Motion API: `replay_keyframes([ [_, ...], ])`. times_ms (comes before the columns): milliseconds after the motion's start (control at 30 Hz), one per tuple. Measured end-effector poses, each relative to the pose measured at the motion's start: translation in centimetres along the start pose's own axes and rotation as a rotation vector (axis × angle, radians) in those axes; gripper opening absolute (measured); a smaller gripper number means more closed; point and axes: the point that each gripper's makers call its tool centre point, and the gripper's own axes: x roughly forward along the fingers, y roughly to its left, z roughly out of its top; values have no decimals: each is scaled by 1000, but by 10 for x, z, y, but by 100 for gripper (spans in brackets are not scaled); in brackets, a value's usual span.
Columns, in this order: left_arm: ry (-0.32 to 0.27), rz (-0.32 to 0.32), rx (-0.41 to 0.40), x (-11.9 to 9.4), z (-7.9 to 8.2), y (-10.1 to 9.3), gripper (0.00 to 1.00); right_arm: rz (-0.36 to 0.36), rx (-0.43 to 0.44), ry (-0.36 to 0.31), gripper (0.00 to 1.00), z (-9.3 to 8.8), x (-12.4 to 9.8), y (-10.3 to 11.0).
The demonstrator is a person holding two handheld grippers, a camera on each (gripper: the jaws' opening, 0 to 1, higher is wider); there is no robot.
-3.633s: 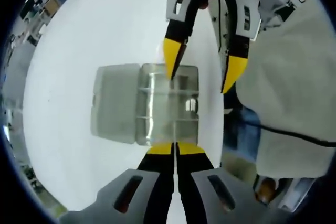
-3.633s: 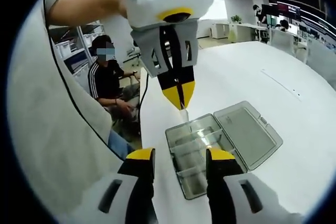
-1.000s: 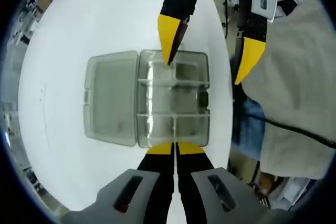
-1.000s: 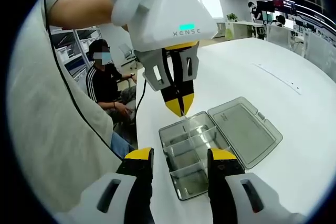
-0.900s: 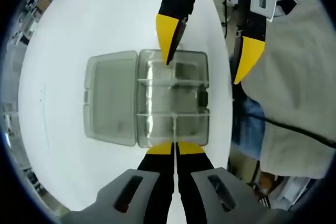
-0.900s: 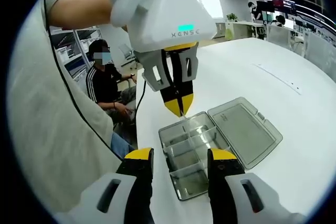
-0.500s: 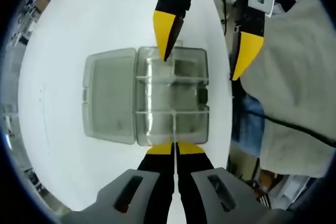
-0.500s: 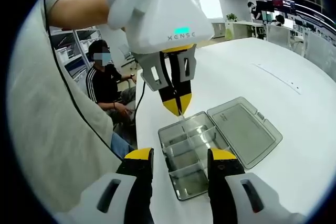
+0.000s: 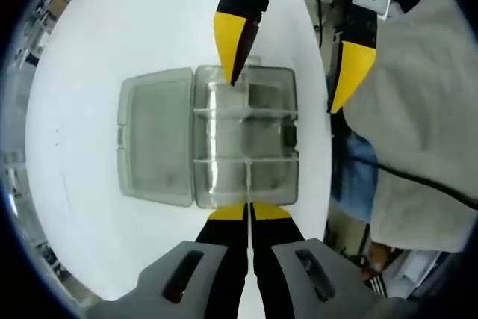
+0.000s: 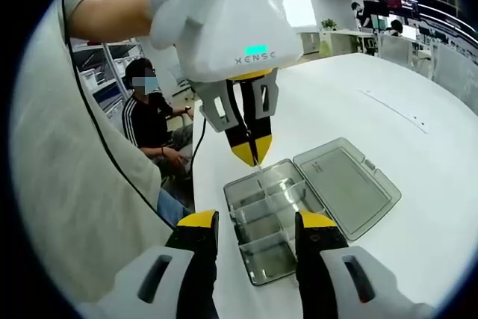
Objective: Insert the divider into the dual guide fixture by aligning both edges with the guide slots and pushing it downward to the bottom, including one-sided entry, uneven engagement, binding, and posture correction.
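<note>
— Left gripper: what is it holding?

— Its jaws are pressed together at 6 o'clock of the left gripper view. A thin clear sheet runs edge-on out of them, which I take to be the divider. It is hard to see, being clear over clear.

— Where does the divider sit?

— Above the near compartment of the clear box. The box's open lid lies flat at 9 o'clock on the white table. I cannot tell whether either edge has entered a slot.

— And the right gripper?

— It comes in from 12 o'clock with its jaws spread wide and nothing between them. One yellow tip stands at the box's far end and the other hangs off the 3 o'clock side. I cannot tell whether that first tip touches the box.

— So how should the push go?

— I judge it is early in the task, with alignment not yet settled. Keep the sheet upright and square to the cross walls. Set both edges into the slots before pressing, and lower it evenly. If one side drops first it will likely bind, so lift a little, level it and go again. The free gripper could steady the box or press the high corner.
</note>
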Motion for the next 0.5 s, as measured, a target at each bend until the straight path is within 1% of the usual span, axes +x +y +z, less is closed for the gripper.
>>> replay_keyframes([
  [500, 14, 0, 18, 3, 3, 0, 0, -4, 5, -3, 37, 0, 0, -1],
])
